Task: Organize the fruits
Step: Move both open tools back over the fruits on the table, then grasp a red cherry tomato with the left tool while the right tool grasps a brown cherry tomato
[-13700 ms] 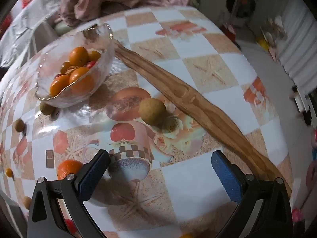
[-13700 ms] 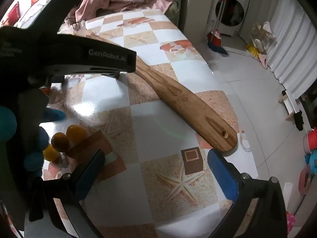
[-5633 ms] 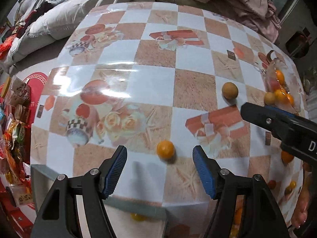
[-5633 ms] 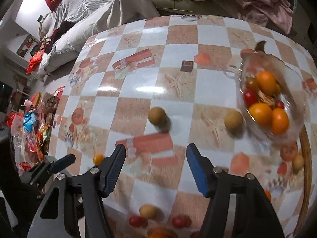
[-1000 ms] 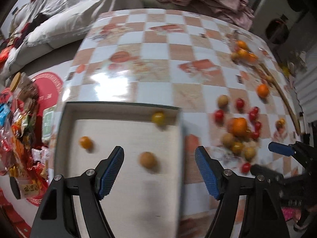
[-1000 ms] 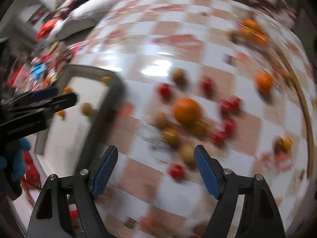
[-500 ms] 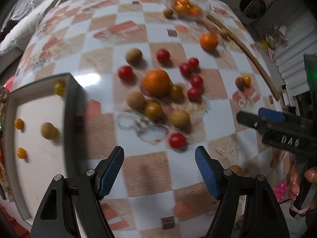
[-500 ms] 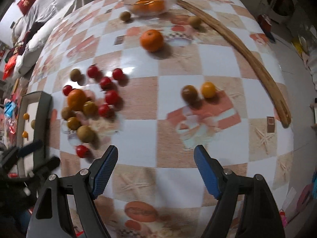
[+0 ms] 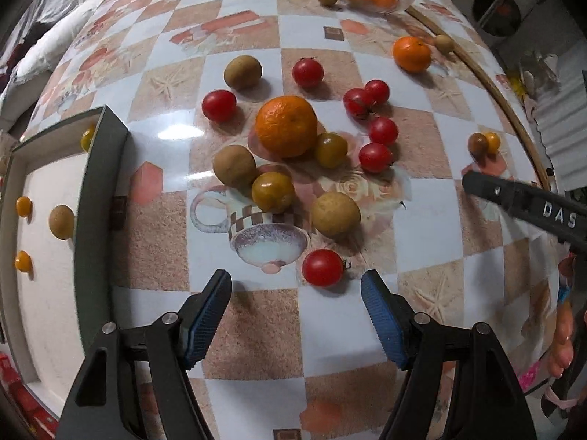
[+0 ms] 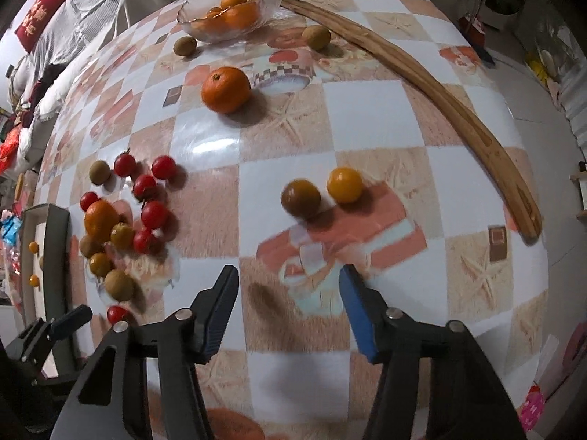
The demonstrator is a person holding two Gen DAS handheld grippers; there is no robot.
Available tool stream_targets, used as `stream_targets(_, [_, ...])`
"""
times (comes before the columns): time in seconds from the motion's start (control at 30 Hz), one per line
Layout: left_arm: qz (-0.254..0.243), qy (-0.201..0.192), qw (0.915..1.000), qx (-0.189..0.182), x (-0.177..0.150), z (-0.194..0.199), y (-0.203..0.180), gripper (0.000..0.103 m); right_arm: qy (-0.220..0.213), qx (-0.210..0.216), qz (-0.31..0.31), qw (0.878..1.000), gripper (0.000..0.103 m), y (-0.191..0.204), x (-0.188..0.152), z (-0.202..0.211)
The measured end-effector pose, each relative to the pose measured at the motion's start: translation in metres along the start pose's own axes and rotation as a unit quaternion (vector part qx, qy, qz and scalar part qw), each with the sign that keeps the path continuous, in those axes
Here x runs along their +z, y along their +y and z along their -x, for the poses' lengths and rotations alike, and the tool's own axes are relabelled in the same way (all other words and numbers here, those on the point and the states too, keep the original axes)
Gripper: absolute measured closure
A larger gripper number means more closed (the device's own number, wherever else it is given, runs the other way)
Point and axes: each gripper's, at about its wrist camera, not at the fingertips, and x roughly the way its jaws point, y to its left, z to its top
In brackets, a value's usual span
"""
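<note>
Left hand-held gripper [image 9: 295, 302]: jaws apart, empty, just short of the red tomato [image 9: 323, 267].
Right hand-held gripper [image 10: 288, 302]: jaws closing, empty.
Advice: straddle the tomato, squeeze gently.

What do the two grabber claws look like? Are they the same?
Yes, they match. The left gripper and right gripper each have a black plastic frame with silver screws and two fingers tipped with ribbed blue pads. White letters "DAS" mark the right one's side. No cables or sleeves show.

left gripper [image 9: 295, 289] agape, right gripper [image 10: 288, 286] closing (empty)
</note>
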Motion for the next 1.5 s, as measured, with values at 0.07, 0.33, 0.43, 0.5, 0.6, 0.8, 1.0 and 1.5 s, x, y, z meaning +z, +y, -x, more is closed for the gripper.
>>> stream_targets(0.07, [0.008, 0.002, 1.0000, 0.005, 0.002, -0.004, 0.000, 0.028, -0.008, -0.003, 0.004, 1.000, 0.045, 0.002, 0.005, -0.001])
stream_targets(0.33, [0.004, -0.001, 0.9994, 0.035, 0.004, -0.006, -0.008, 0.039, -0.026, -0.006, 0.001, 1.000, 0.061, 0.004, 0.028, -0.006])
stream_targets(0.43, [0.005, -0.006, 0.9994, 0.035, 0.004, -0.006, -0.011, 0.048, -0.030, -0.012, -0.007, 0.999, 0.077, 0.001, 0.033, -0.007])
stream_targets(0.5, [0.002, -0.009, 0.9996, 0.026, 0.007, -0.005, -0.016, 0.062, -0.031, -0.009, -0.012, 0.999, 0.080, -0.003, 0.033, -0.006])
stream_targets(0.6, [-0.001, -0.011, 0.9999, 0.011, 0.007, -0.001, -0.013, 0.076, -0.029, -0.003, -0.010, 1.000, 0.080, -0.004, 0.032, -0.005])
stream_targets(0.8, [0.009, -0.007, 0.9995, -0.030, 0.003, 0.003, -0.001, 0.076, -0.020, 0.030, -0.011, 0.999, 0.080, -0.003, 0.020, 0.003])
stream_targets(1.0, [0.002, -0.004, 0.9991, -0.043, 0.002, 0.007, 0.008, 0.076, -0.004, 0.047, -0.007, 0.999, 0.080, 0.002, 0.003, 0.009])
stream_targets(1.5, [-0.012, -0.007, 0.9985, -0.052, 0.000, 0.003, 0.006, 0.076, 0.015, 0.050, -0.018, 0.998, 0.080, 0.004, -0.016, 0.016])
